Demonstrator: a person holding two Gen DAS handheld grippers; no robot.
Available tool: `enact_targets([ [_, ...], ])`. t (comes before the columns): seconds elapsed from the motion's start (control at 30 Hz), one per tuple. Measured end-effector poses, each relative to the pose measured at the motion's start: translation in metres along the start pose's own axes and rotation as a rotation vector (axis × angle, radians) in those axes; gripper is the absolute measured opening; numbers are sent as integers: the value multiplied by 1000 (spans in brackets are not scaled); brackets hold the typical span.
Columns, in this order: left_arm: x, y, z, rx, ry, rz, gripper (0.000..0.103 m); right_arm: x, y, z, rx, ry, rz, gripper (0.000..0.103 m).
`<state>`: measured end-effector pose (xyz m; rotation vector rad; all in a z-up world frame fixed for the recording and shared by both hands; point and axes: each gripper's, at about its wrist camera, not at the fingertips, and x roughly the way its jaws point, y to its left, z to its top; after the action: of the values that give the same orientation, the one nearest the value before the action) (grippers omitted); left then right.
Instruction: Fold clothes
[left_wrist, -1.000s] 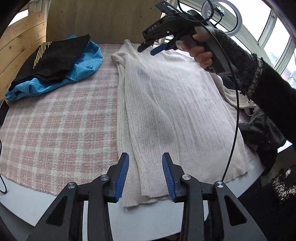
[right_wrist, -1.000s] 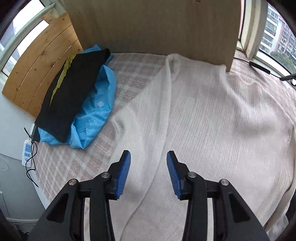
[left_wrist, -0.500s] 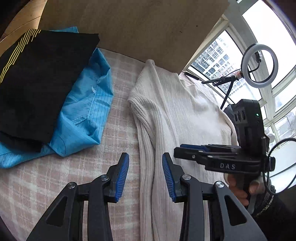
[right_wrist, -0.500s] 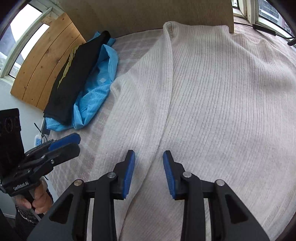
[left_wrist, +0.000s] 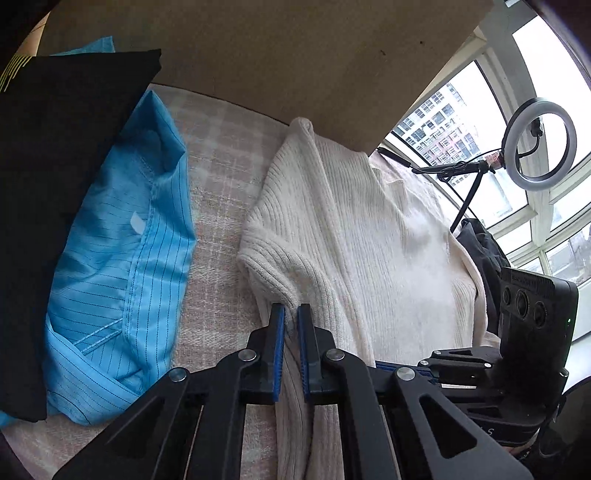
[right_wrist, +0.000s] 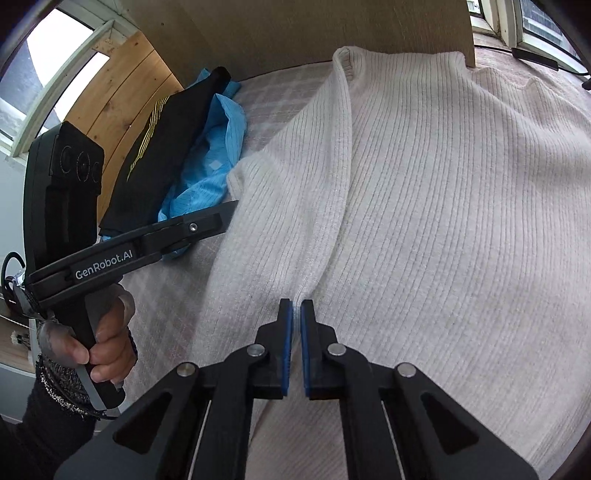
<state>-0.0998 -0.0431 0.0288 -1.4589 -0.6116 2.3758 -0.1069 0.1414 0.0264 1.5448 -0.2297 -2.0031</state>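
The soft, limp ribbed sweater (right_wrist: 424, 192) lies flat on the desk (left_wrist: 218, 206), both the left tool (left_wrist: 291, 314) and right tool (right_wrist: 296, 308) pinched on its folded-over sleeve edge, a thick, grippy hold.

The cream ribbed knit sweater (right_wrist: 424, 206) lies flat on the pink plaid cloth (left_wrist: 218, 206), ahead of both tools. The left gripper (left_wrist: 291, 314) is clamped on the sweater's folded edge, just below its shoulder corner; the right gripper (right_wrist: 296, 310) pinches the fold line nearer the middle. Left of the left gripper, beside the sweater, the blue striped shirt (left_wrist: 122, 280) lies under the black folded garment (left_wrist: 51, 177). A brown upright board (left_wrist: 288, 55) stands behind. A ring light on a stand (left_wrist: 537, 142) stands far right.
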Motion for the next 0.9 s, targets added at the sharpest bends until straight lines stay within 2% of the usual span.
enact_targets([
  [0.13, -8, -1, 5, 42, 0, 34, 6, -18, -3, 2, 3, -48, -18, 4],
  [0.23, -5, 3, 9, 45, 16, 53, 6, -14, -5, 4, -19, -15, -93, 4],
  [0.33, -6, 3, 7, 50, 42, 88, 7, -5, -3, 6, -35, 56, -180, 9],
  [0.4, -22, 2, -1, 62, 21, 107, 8, -15, 4, 5, -44, 17, -162, 16],
  [0.5, -53, -3, -27, 80, 0, 88, 8, -29, 17, 7, -78, -41, -133, 17],
  [0.63, -78, -24, -84, 75, 24, 22, 8, -7, 50, 23, -178, 6, -137, 20],
  [0.7, -77, -41, -115, 97, 48, 33, 10, 5, 66, 31, -228, 29, -139, 24],
  [0.77, -73, -55, -143, 126, 74, 56, 14, 17, 80, 39, -269, 54, -148, 24],
  [0.9, -57, -76, -180, 198, 105, 138, 18, 44, 79, 52, -267, 123, -203, 24],
])
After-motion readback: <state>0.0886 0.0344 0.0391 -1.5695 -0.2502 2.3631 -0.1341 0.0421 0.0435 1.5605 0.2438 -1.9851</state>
